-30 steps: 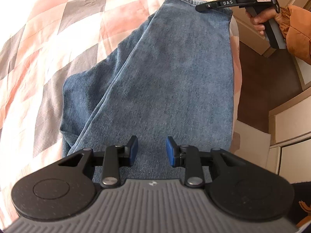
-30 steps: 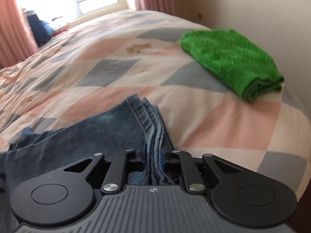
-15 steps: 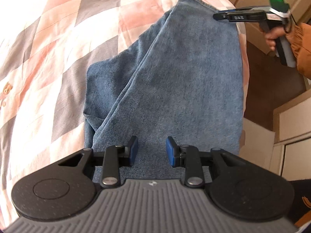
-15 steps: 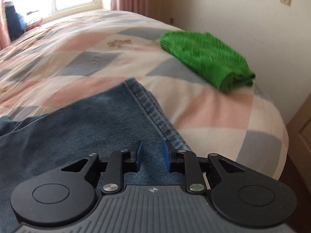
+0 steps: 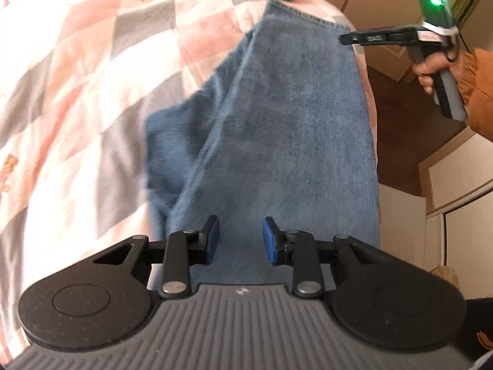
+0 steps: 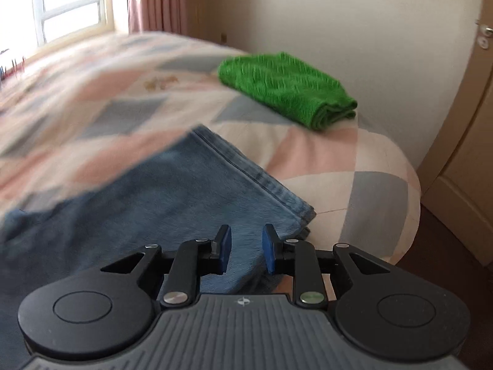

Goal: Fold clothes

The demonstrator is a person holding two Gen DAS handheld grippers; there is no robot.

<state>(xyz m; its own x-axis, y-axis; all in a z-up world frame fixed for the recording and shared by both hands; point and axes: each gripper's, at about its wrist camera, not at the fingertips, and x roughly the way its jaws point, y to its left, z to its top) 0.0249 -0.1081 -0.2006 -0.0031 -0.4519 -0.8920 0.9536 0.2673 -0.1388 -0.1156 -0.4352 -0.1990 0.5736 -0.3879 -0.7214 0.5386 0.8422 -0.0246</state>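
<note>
Folded blue denim jeans lie along the right edge of a bed with a pink, grey and white checked quilt. The left gripper and right gripper hover above them, fingers released and empty. A folded green towel lies farther away.

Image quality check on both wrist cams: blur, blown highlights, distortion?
Left wrist view: quilt and jeans smeared by motion, worst along the jeans' left edge; left tongs sharp; fisheye bends the cabinets at right. Right wrist view: window blown out to white; quilt at left streaked; green towel soft; right tongs sharp.
</note>
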